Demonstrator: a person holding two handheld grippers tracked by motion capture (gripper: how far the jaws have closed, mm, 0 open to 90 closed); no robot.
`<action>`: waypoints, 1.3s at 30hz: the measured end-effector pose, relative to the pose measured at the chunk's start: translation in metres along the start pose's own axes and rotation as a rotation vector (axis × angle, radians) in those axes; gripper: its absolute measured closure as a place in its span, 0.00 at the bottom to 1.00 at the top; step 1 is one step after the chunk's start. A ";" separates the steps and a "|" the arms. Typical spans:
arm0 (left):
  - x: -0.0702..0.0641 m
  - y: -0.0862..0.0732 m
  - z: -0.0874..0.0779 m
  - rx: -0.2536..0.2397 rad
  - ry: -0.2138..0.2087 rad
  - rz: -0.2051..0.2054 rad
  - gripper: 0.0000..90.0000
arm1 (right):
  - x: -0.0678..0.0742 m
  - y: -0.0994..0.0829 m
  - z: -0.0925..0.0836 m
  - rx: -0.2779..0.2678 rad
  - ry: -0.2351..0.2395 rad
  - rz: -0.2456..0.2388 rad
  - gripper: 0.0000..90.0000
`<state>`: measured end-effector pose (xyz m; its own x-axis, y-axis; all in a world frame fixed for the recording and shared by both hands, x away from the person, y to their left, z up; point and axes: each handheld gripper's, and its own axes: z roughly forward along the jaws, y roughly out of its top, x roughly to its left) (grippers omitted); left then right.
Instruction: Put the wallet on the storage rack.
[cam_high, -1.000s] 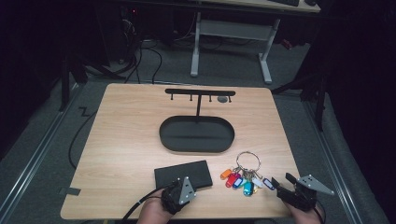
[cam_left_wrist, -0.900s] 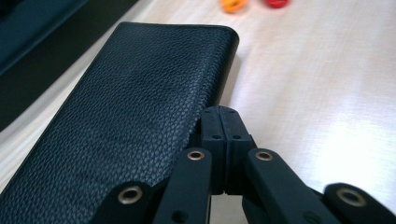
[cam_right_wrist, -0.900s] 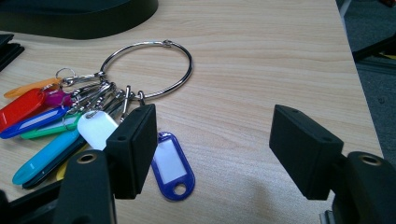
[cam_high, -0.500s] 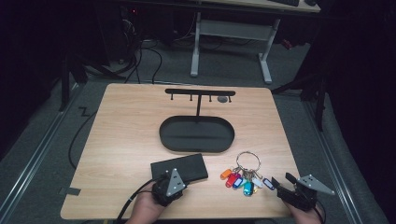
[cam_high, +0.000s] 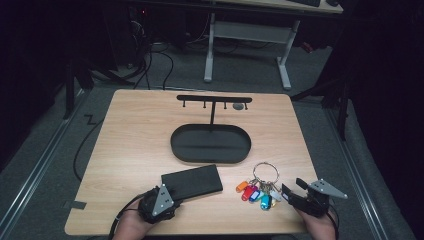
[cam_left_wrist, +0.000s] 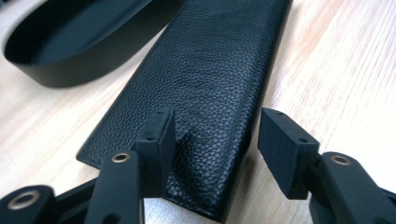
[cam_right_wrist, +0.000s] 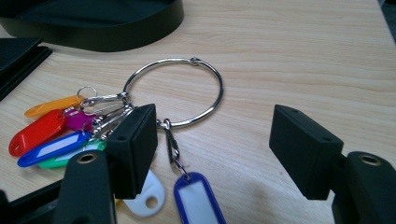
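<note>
While both grippers rest at the near table edge, the black leather wallet (cam_high: 192, 181) lies flat before the oval tray (cam_high: 210, 144), which holds nothing visible.
Left gripper (cam_left_wrist: 212, 140): jaws just opened, straddling the wallet's near end without pressing; right gripper (cam_right_wrist: 212, 149): jaws wide over the key ring (cam_right_wrist: 173, 92), gripping nothing; coloured tags (cam_right_wrist: 44, 133) partly hidden behind one jaw; small object on the hook stand (cam_high: 214, 100) indistinct.

The near corner of the black grained leather case (cam_left_wrist: 205, 107) is cut off by the bottom edge in the left gripper view. The dark blue plastic key tag (cam_right_wrist: 198, 200) is cut off likewise in the right gripper view, where the white tag (cam_right_wrist: 148, 198) is partly hidden behind a jaw.
</note>
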<state>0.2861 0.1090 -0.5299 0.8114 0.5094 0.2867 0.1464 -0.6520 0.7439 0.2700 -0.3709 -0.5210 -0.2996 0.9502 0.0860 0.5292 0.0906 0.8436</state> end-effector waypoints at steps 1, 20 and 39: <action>-0.002 0.000 0.000 -0.001 0.021 0.025 0.52 | 0.001 0.001 0.001 0.002 0.003 -0.001 0.36; -0.006 0.002 0.005 -0.012 0.047 0.088 0.76 | -0.006 -0.005 -0.005 0.001 -0.004 0.029 0.36; -0.007 0.011 -0.011 -0.102 0.031 0.008 0.89 | -0.007 -0.004 -0.004 -0.001 0.004 0.044 0.36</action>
<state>0.2760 0.1050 -0.5170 0.7943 0.5224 0.3102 0.0802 -0.5962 0.7988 0.2667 -0.3789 -0.5233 -0.2794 0.9520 0.1248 0.5414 0.0488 0.8393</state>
